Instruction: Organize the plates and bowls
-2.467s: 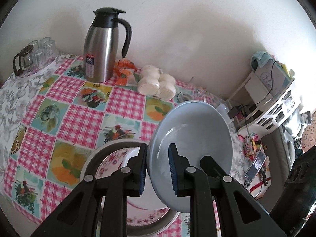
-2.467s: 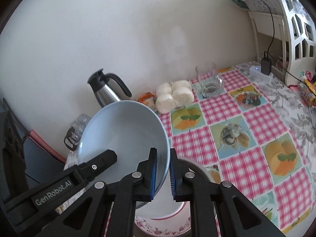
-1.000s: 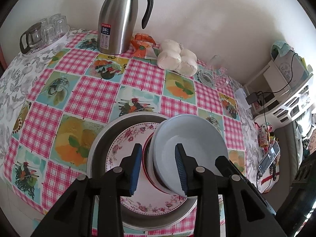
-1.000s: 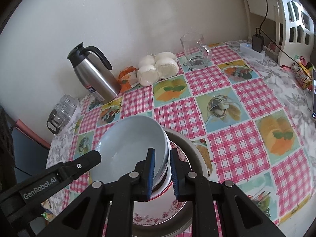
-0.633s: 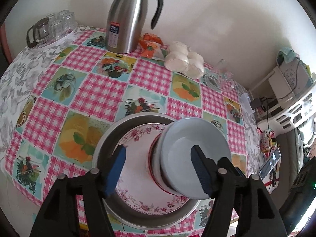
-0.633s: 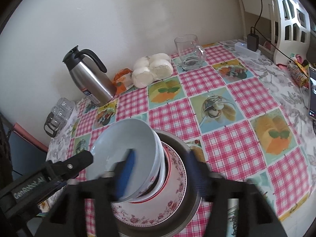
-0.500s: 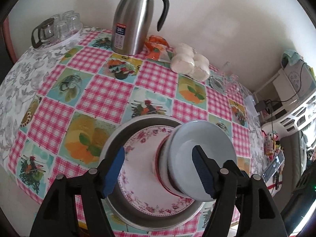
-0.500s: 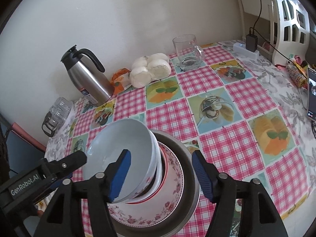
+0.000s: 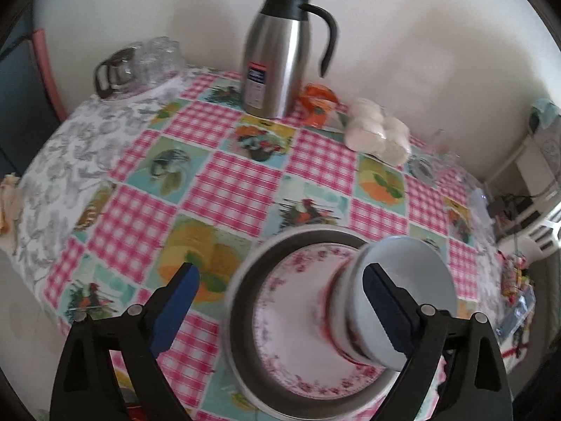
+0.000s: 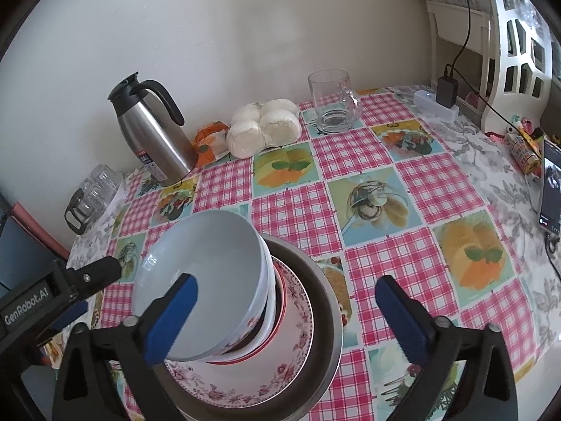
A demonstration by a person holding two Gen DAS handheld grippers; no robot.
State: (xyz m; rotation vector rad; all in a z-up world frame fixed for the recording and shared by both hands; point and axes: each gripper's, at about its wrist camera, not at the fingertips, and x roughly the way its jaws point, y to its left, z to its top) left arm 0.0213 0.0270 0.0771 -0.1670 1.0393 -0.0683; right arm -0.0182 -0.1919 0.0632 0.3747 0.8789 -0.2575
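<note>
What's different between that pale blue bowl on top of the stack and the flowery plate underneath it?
The pale blue bowl is deep and plain; the floral plate is shallow, white, with pink flowers round its rim. The bowl sits highest, nested on other bowls; the plate lies at the bottom, inside a metal pan. The bowl looks tilted, the plate flat. Both are round and belong to one stack.

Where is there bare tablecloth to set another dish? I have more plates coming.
Free: the checked stretch between the metal basin and the glass mug, and the cloth right of the basin toward the phone. Crowded: the wall edge, with flask, orange packet and buns.
</note>
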